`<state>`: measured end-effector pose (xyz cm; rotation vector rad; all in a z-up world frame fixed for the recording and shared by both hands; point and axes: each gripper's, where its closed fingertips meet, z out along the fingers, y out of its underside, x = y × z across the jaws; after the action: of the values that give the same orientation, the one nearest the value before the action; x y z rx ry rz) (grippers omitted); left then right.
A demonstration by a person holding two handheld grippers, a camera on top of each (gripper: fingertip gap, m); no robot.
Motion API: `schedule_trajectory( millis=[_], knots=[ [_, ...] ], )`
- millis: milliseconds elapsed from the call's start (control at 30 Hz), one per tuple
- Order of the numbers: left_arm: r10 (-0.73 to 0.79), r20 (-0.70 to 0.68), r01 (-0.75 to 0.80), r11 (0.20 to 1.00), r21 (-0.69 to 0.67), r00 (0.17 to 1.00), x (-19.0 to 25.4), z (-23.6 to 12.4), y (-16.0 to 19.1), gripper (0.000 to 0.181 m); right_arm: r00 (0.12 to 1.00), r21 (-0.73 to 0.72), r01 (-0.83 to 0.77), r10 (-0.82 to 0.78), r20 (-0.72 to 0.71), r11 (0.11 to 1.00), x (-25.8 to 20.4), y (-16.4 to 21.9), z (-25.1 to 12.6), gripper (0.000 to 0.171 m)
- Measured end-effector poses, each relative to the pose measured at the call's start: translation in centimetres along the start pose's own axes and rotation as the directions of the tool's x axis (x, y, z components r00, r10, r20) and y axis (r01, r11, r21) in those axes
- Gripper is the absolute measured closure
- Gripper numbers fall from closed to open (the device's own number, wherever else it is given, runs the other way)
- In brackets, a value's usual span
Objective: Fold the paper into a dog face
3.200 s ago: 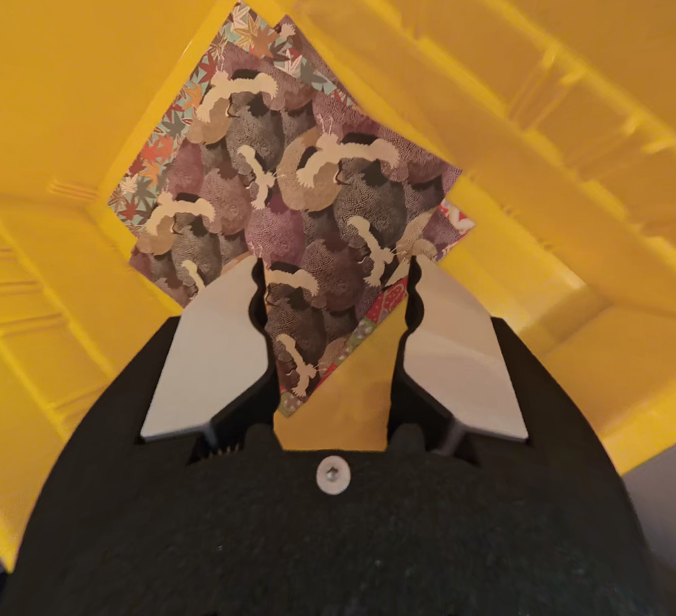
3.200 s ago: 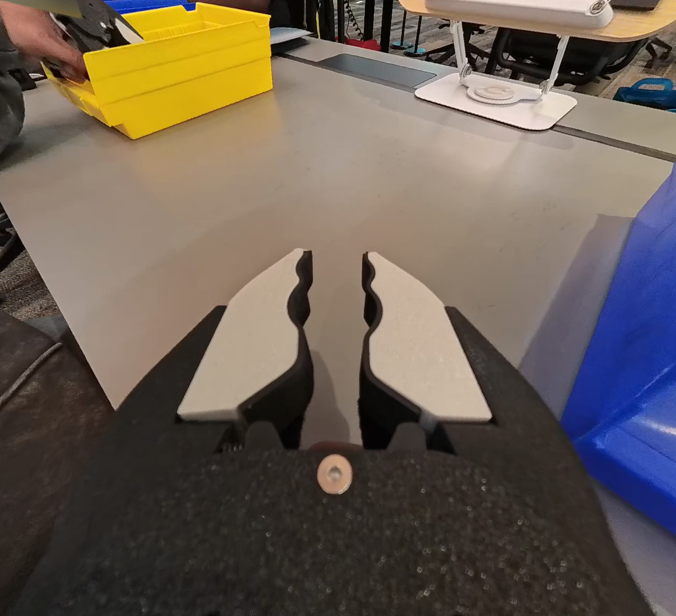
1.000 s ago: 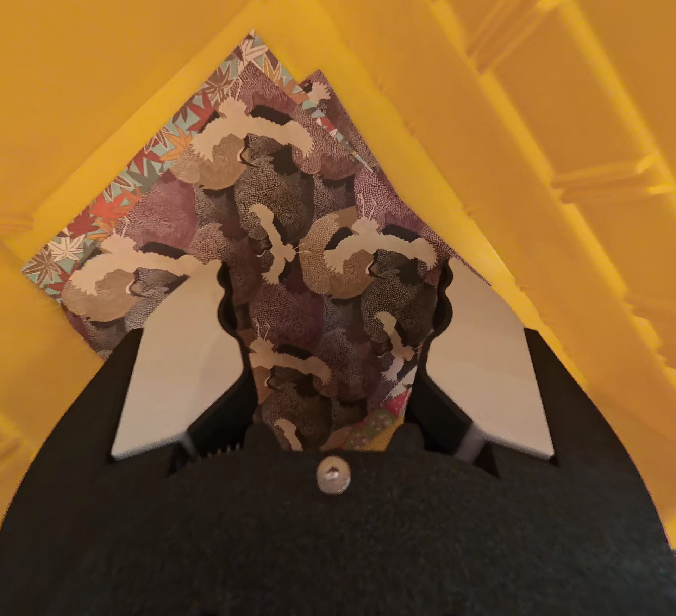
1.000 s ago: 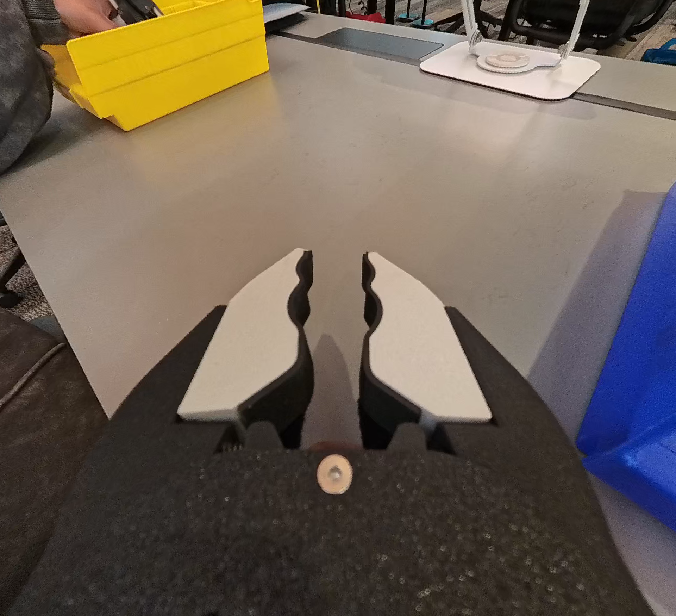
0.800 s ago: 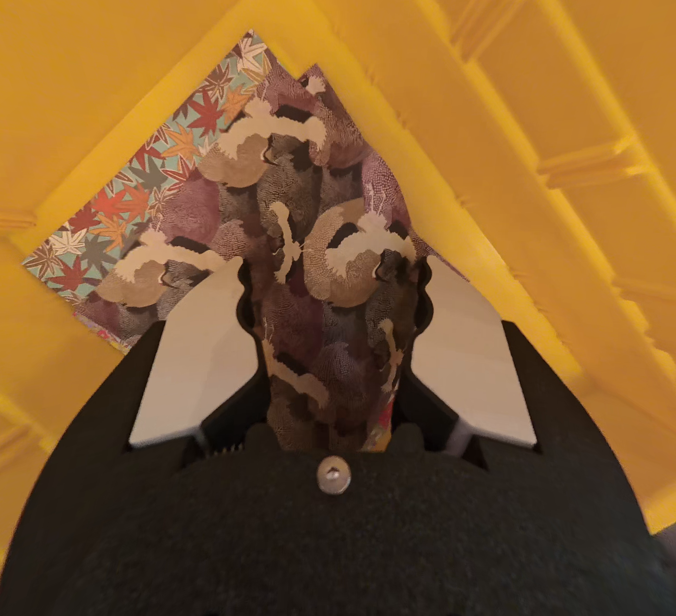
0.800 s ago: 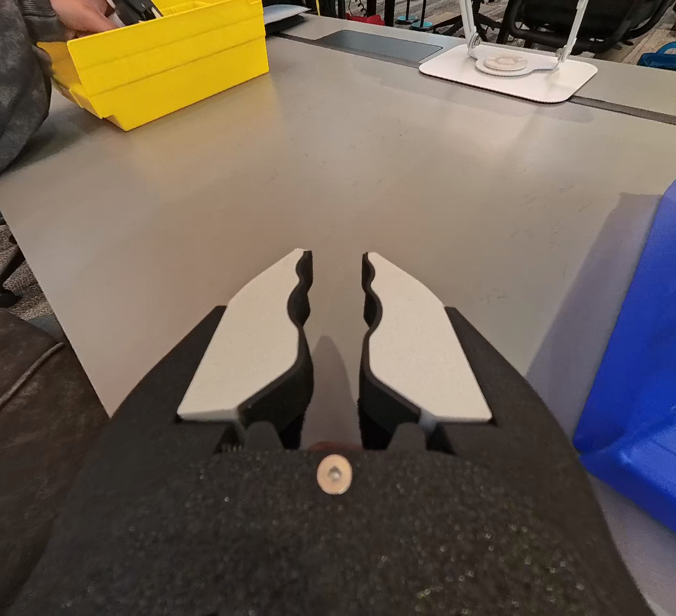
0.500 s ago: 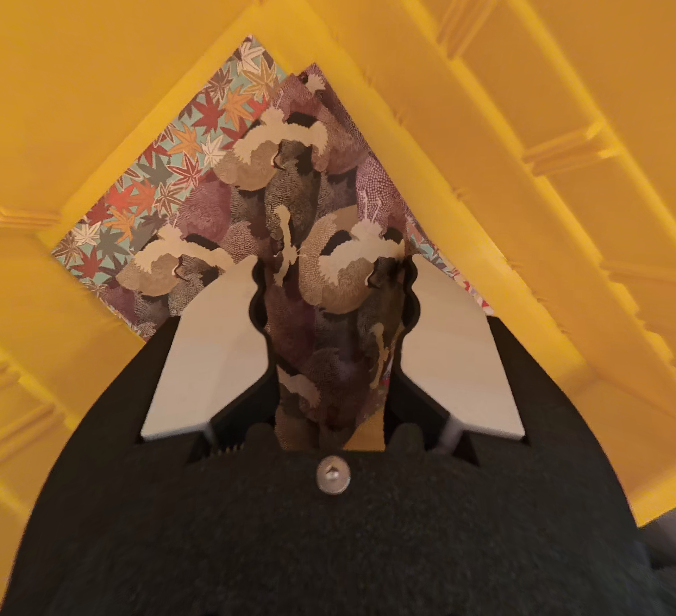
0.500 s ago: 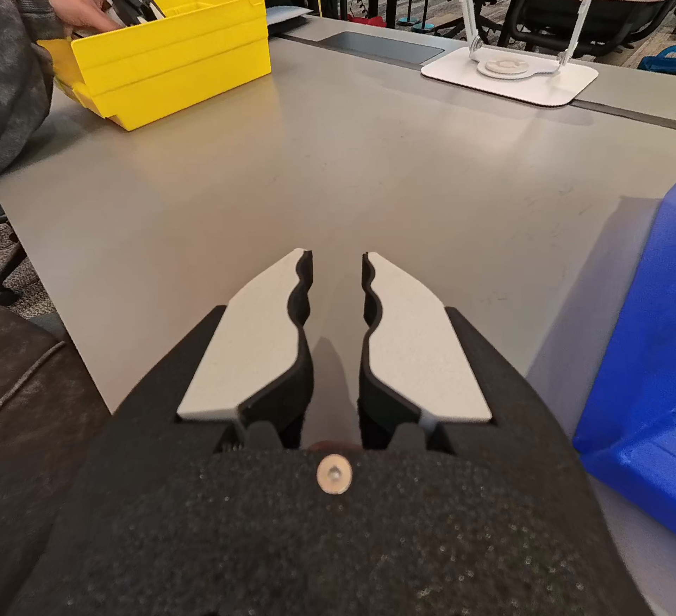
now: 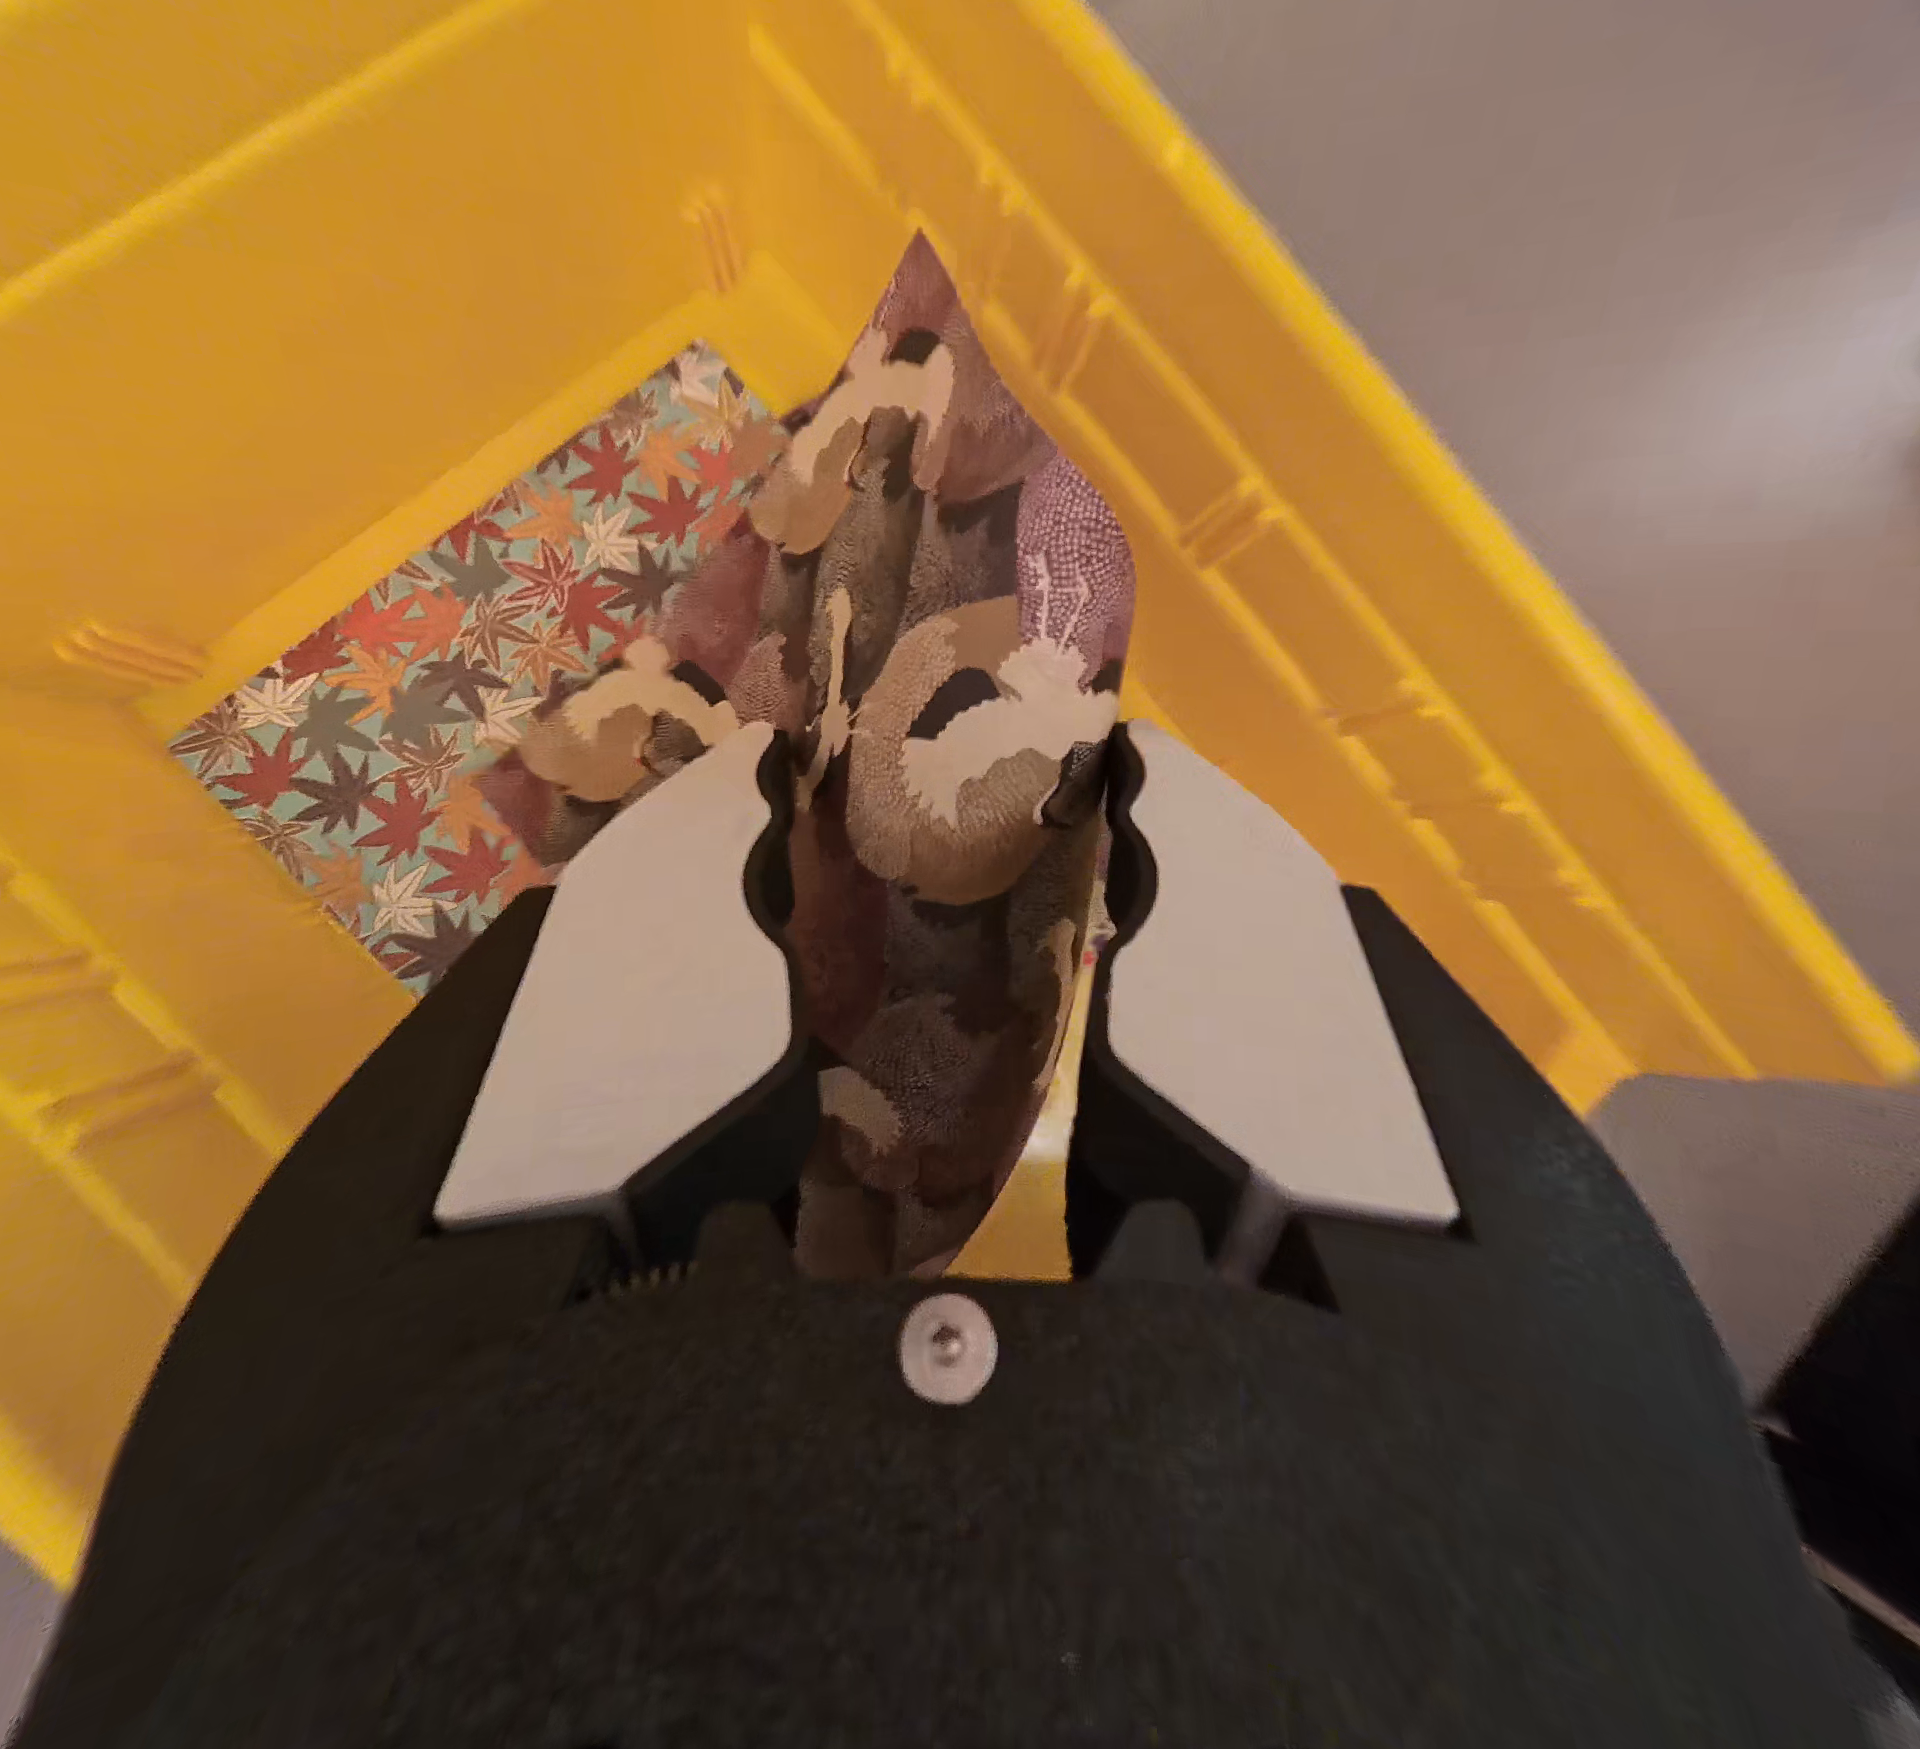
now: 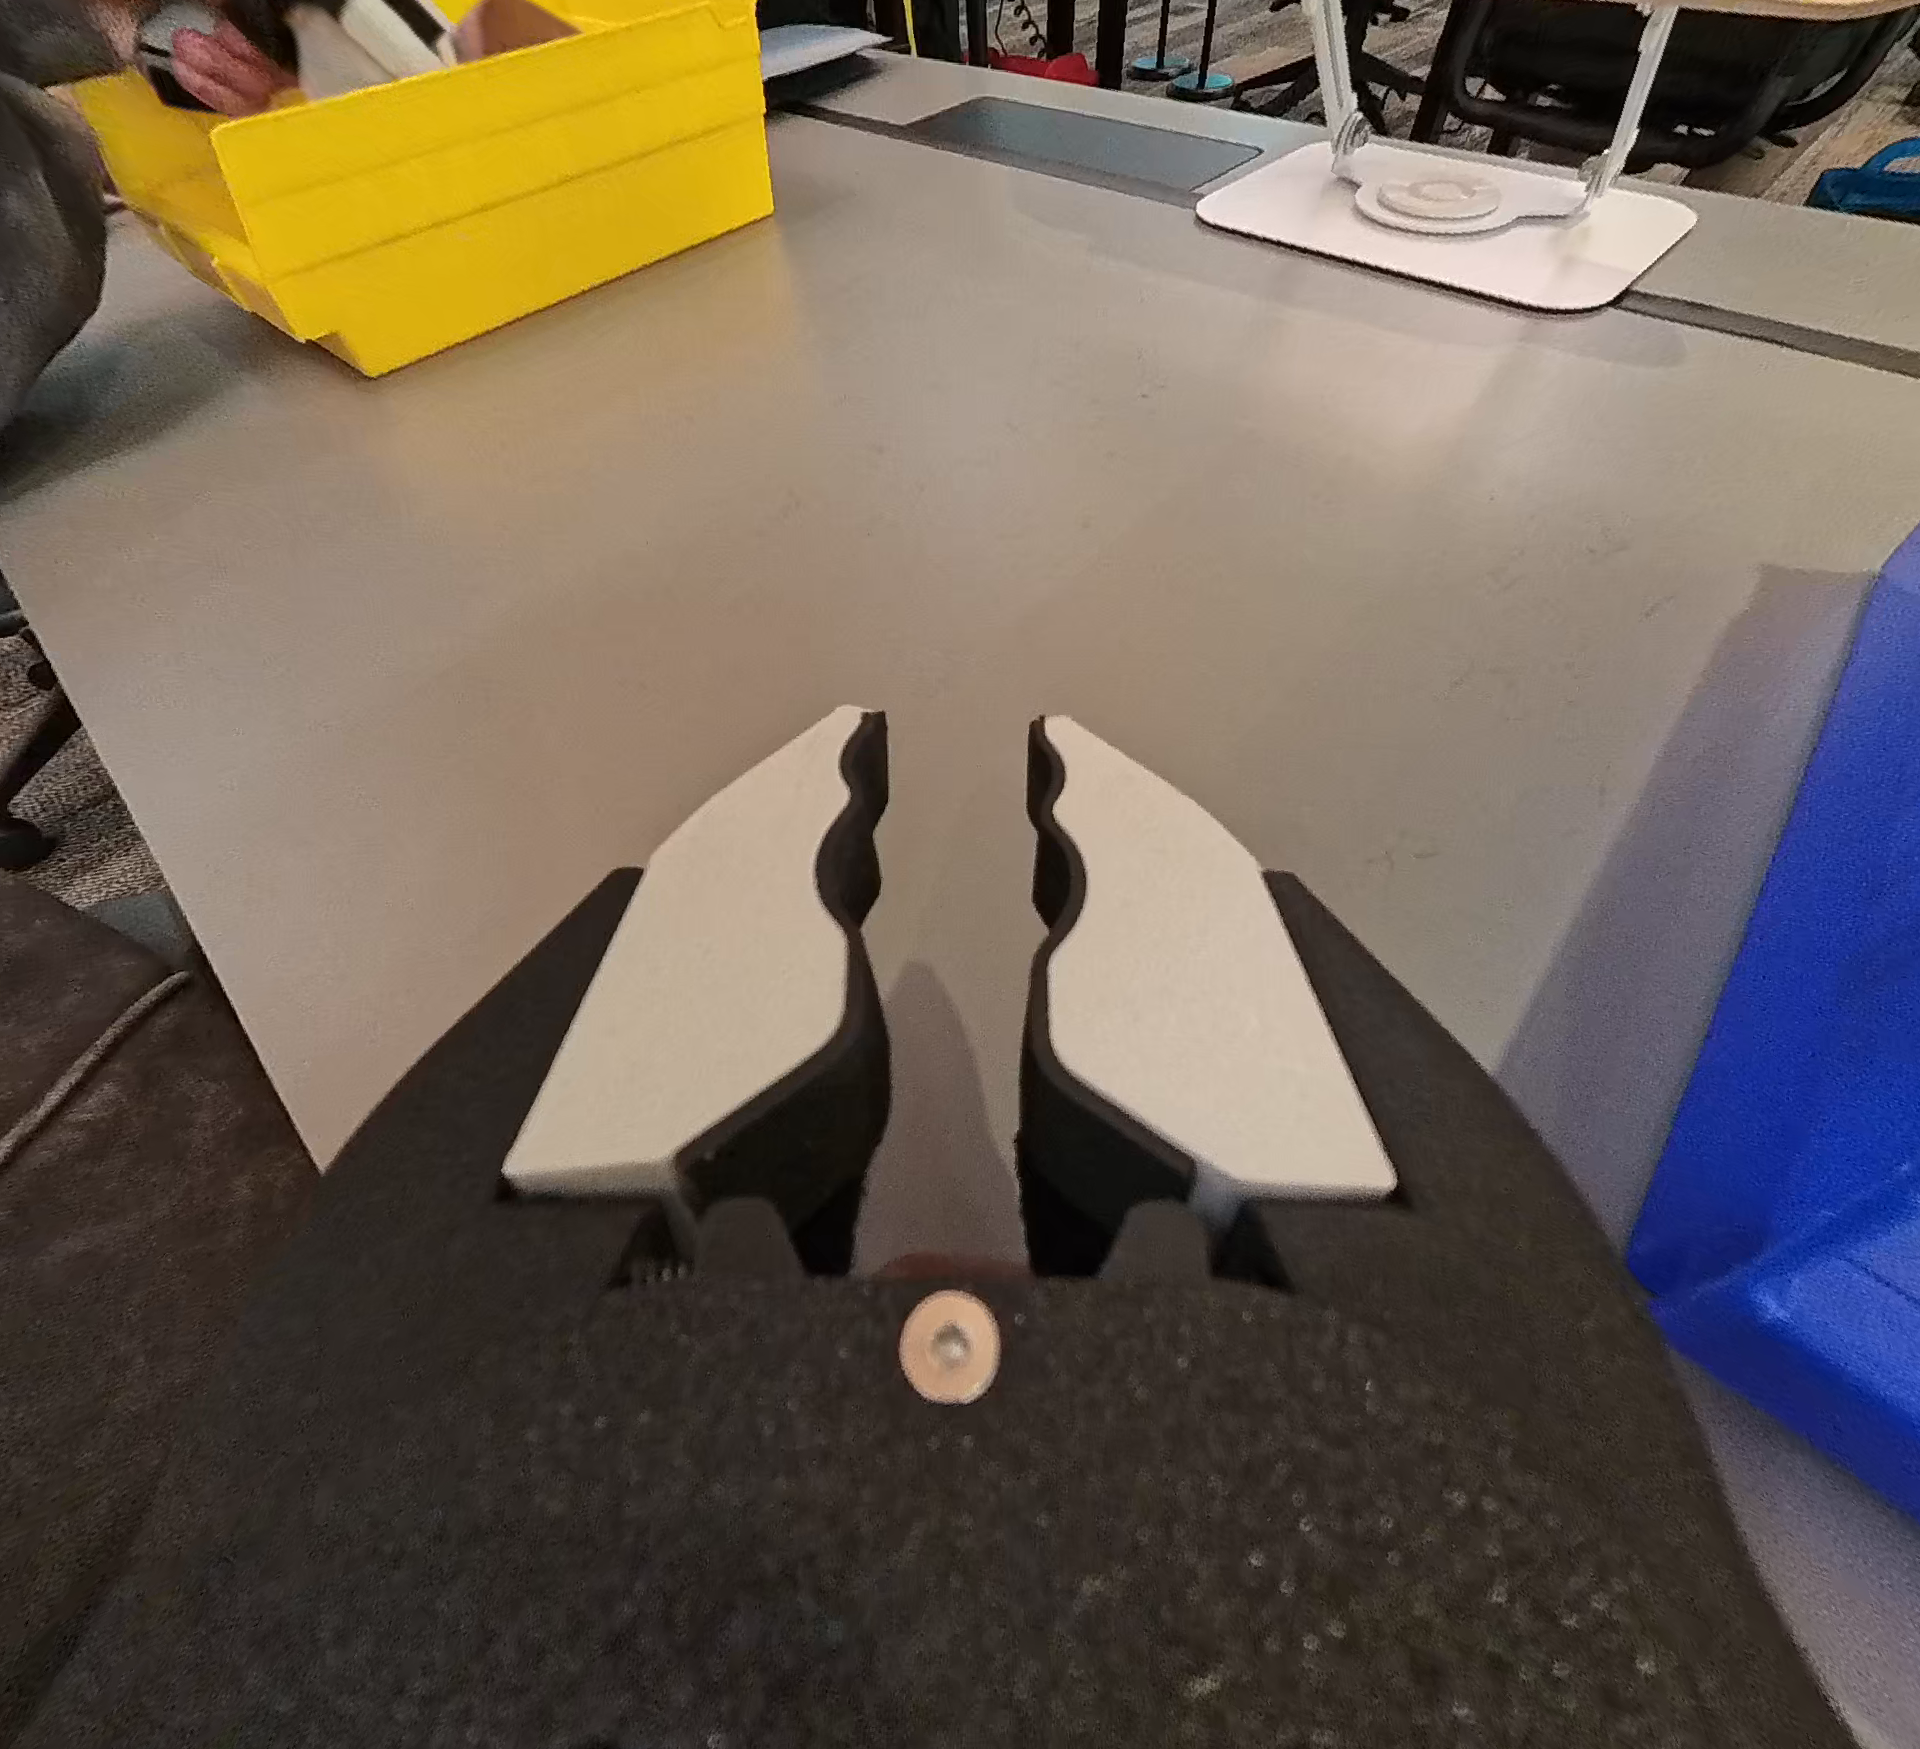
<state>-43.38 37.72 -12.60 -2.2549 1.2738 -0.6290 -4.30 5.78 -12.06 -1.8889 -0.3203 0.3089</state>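
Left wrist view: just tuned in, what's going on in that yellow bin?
The left gripper has pinched a sheet of purple crane-patterned paper between its fingers; the sheet bows up out of the yellow bin. A maple-leaf patterned sheet lies flat on the bin floor. The right gripper hovers over the grey table, jaws apart and holding nothing. No fold shows in the paper yet.

Surface: grey table [image 10: 1039, 473]
Far left: yellow bin [image 10: 499, 182] sat on it
Far right: white stand base [image 10: 1455, 234]
Right edge: blue bin [image 10: 1808, 1076]
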Motion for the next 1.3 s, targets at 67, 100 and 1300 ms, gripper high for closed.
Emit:
schedule_trajectory(
  millis=[67,100,1300],
  knots=[
    [-0.022,-0.068,0.028,0.996,0.082,0.997,0.8,-1.7,-1.0,0.124,1.0,0.003,0.0,0.0,0.001,1.0,0.0,-0.1,-0.1,0.146],
    [-0.029,-0.111,0.044,0.99,0.131,0.993,1.4,-2.7,-1.6,0.124,1.0,0.005,0.002,-0.002,0.0,1.0,0.0,-0.2,-0.1,0.146],
    [-0.239,-0.855,0.422,0.906,-0.026,0.461,32.5,17.4,-16.8,0.102,0.989,-0.281,0.123,-0.095,0.11,0.952,3.9,-0.5,7.5,0.146]
  ],
)
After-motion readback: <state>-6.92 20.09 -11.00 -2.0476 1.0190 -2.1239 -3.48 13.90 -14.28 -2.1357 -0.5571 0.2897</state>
